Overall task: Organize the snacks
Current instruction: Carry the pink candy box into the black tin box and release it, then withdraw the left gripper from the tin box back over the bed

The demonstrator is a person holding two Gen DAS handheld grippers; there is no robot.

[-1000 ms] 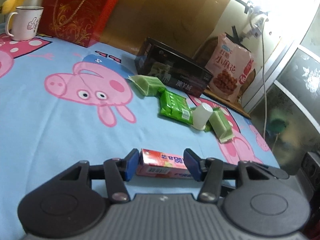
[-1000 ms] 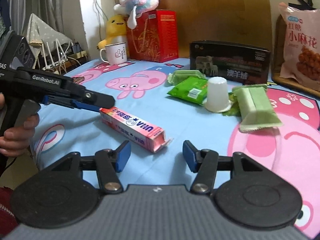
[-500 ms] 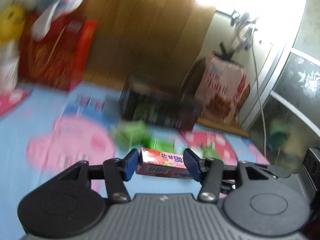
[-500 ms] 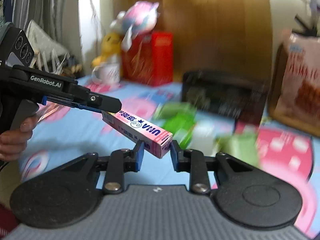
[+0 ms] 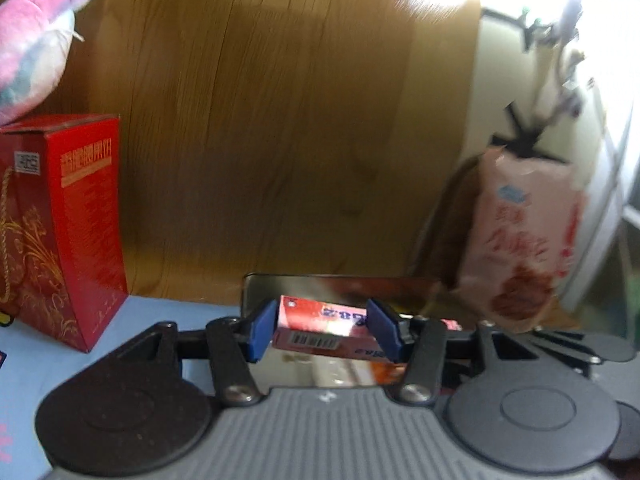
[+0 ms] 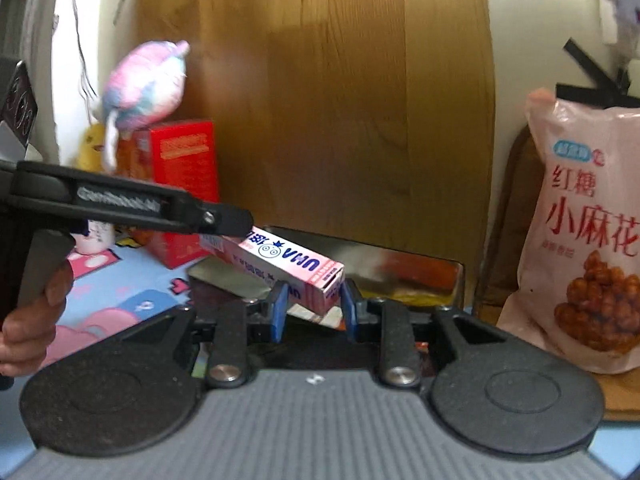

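Both wrist cameras are looking forward along their tools, low and close over the tin at the bed's far edge, facing the wooden headboard and sharing the pink candy box.

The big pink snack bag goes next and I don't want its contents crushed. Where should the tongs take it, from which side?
Probably the flat sealed strip along the top of the pink snack bag, approached from above and in front. The bag stands upright, leaning back, so that strip is free and thin; the bulging body is wide.
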